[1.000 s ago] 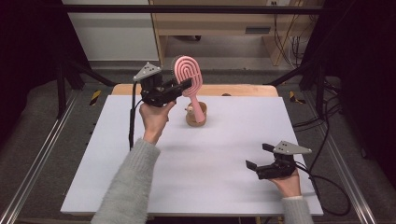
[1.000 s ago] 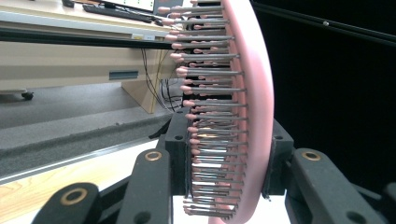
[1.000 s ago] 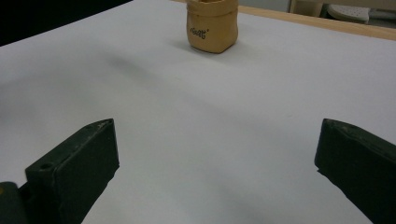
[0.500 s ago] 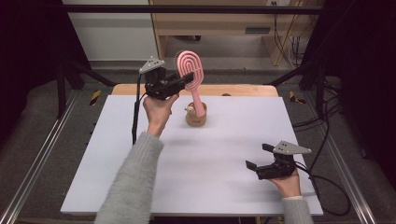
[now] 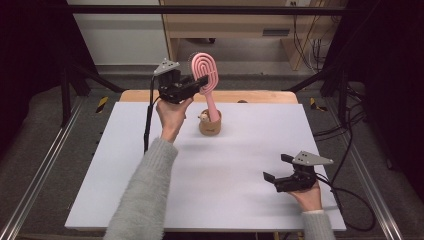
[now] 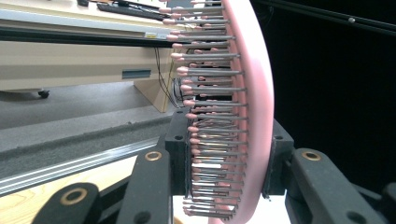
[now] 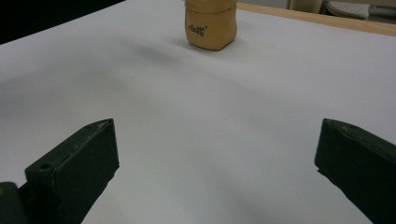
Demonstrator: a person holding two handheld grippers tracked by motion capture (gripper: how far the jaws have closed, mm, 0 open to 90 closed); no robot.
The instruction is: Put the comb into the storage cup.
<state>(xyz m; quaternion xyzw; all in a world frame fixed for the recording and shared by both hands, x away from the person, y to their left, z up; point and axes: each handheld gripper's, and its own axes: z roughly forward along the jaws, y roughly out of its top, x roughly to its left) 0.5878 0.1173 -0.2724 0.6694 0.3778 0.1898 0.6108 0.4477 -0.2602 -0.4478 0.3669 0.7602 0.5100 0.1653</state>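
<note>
Nearest me, my right gripper point(image 5: 278, 175) rests low over the white table point(image 5: 240, 165), jaws wide apart with nothing between them. Farther off, my left gripper point(image 5: 200, 84) clamps the pink hairbrush point(image 5: 206, 75) by its head, handle down in the tan holder point(image 5: 210, 125).

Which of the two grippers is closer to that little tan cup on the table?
The left. The left gripper is above the tan cup, clamped on the pink hairbrush whose handle goes down into it. The right gripper rests open near the table's front right corner, well apart.
</note>
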